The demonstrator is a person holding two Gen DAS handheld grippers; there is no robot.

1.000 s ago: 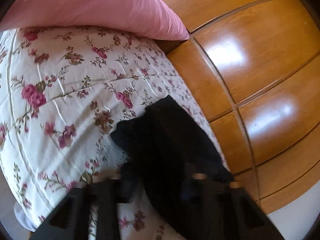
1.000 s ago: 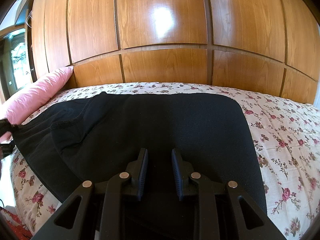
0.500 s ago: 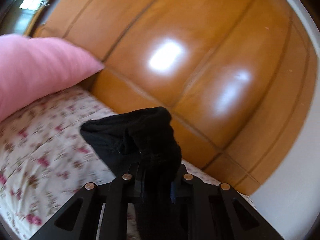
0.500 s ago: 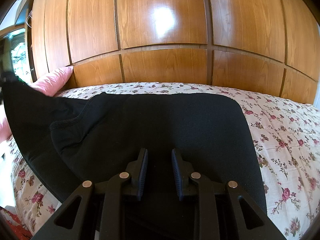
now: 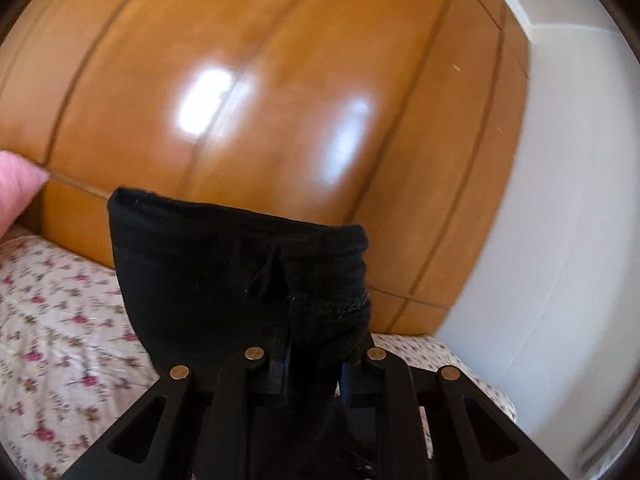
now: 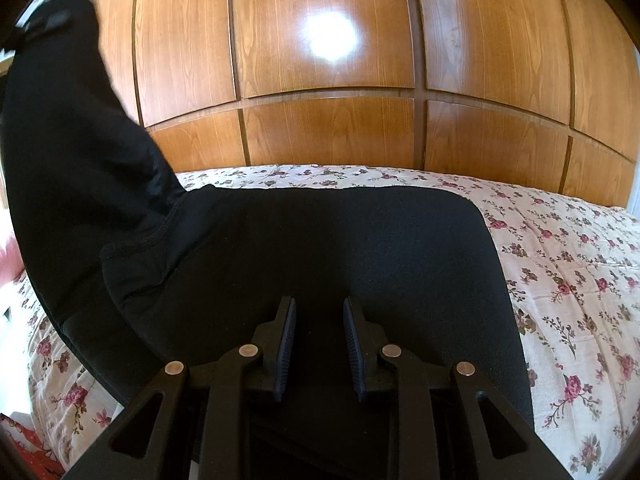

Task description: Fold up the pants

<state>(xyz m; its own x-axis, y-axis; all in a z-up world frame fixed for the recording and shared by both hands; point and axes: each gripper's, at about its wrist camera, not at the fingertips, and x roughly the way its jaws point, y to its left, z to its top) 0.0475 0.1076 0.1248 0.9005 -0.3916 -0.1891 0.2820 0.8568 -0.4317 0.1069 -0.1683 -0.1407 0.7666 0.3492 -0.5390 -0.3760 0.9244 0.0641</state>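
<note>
I am lifting the pants [image 5: 240,276] leg end off the bed [image 5: 60,320], clamped in my left hand-held gripper [image 5: 314,372], for folding over the rest lying under my slightly parted, empty right hand-held gripper [image 6: 319,348].

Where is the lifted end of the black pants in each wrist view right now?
Left wrist: lifted pants end, lower centre, pinched in the left tool.
Right wrist: it rises up the left edge; the rest lies flat on the bed.
Shared landmark: wooden wall panels.

Floral bedspread [image 6: 560,264], pink pillow [image 5: 16,188], wooden wall panels [image 6: 328,132].
</note>
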